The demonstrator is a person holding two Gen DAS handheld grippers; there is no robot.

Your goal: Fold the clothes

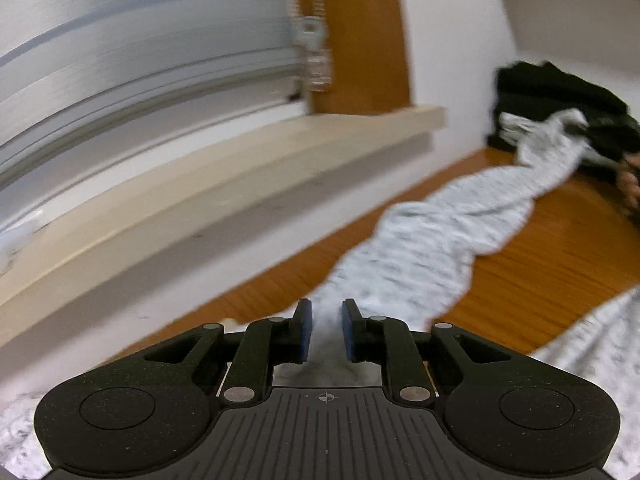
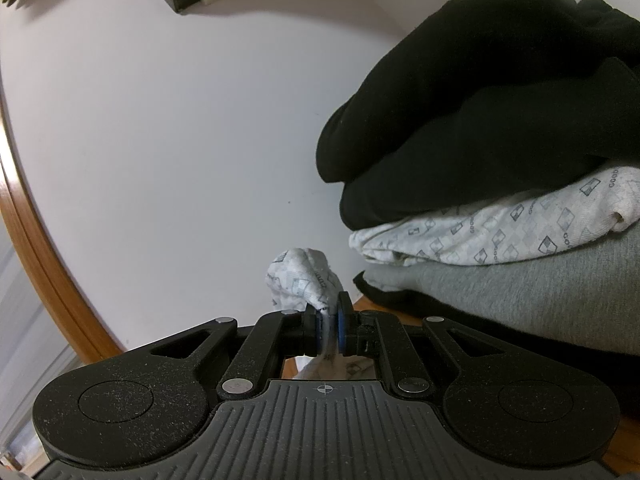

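— What is the left gripper point(image 1: 327, 330) doing?
— Its jaws are standing spread over the patterned white garment point(image 1: 436, 236), which is stretching across the wooden table point(image 1: 540, 280) toward the right.
— And the right gripper point(image 2: 329, 330)?
— It is pinching a bunched end of that garment, just beside the stack of folded clothes point(image 2: 500, 160).

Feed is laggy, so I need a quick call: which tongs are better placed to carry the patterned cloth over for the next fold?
Right, probably. The right tongs are shut on a corner of the patterned cloth; the left tongs show a gap around the fabric, beside the window sill.
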